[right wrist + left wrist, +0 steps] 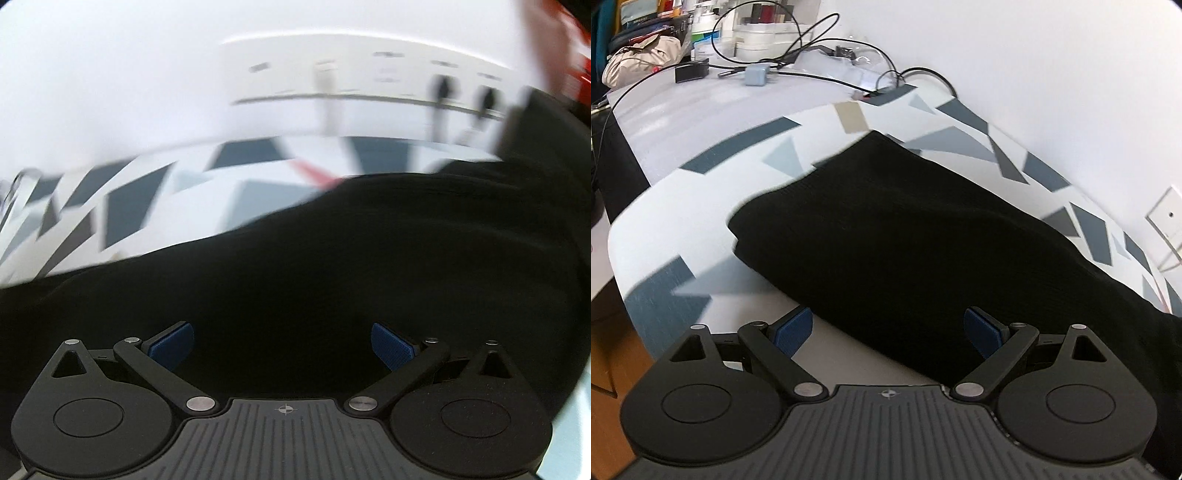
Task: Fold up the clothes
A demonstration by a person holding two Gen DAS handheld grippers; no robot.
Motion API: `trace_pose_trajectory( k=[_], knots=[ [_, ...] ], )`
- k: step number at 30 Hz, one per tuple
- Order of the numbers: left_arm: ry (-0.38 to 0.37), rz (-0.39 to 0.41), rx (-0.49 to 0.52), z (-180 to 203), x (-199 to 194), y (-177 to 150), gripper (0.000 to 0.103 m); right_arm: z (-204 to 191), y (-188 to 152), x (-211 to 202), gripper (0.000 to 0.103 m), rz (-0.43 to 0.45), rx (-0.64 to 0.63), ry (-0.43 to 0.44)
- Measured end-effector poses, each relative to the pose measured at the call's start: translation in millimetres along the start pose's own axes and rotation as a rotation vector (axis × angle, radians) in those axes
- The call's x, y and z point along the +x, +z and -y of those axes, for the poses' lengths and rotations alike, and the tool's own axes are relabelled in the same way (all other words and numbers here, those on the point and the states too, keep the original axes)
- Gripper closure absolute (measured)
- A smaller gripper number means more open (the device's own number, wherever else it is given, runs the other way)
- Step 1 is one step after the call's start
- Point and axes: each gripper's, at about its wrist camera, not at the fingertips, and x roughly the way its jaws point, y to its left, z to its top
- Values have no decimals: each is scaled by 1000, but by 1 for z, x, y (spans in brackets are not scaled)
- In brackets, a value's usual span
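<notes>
1. The left gripper [888,332] stands wide, its ribbed blue pads [793,330] apart and pressing on nothing; the near edge of the garment lies between and just ahead of them.
2. The right gripper [282,345] also stands wide, blue pads [391,347] clear, with only dark cloth behind the gap and nothing clamped.
3. The black garment [905,236] is a fine-ribbed knit, folded into a thick, roughly oblong slab with a rounded left corner. It lies flat on the table cover [683,206], running diagonally toward the wall.
4. The table cover is smooth and white, printed with angular grey, slate and beige patches.
5. Beyond the garment, black cables [798,44], a small grey adapter [756,75] and a black box [691,72] rest on the far table end.
6. Stacked white containers [753,37] stand farthest back; their contents cannot be told.
</notes>
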Motion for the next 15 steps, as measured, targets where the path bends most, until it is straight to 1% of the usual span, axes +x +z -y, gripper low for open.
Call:
trace_pose_trajectory(
  k=[2, 4, 6, 7, 9, 11, 15],
  knots=[
    [2, -13, 16, -3, 6, 5, 12, -32, 8, 18, 1, -26, -67, 26],
    [14, -31, 35, -6, 12, 8, 12, -62, 15, 40, 1, -46, -122, 2],
    [26, -46, 56, -8, 18, 9, 11, -83, 21, 53, 1, -28, -144, -31],
    [27, -47, 70, -8, 19, 9, 9, -92, 26, 57, 1, -5, -142, -41],
    [30, -59, 91, -9, 18, 7, 6, -100, 42, 67, 1, 1, -111, -53],
    [32, -71, 97, -11, 23, 9, 1, -103, 54, 73, 1, -9, -80, -60],
    [40, -95, 109, -12, 32, 17, 0, -100, 53, 66, 1, -30, -63, -64]
  ],
)
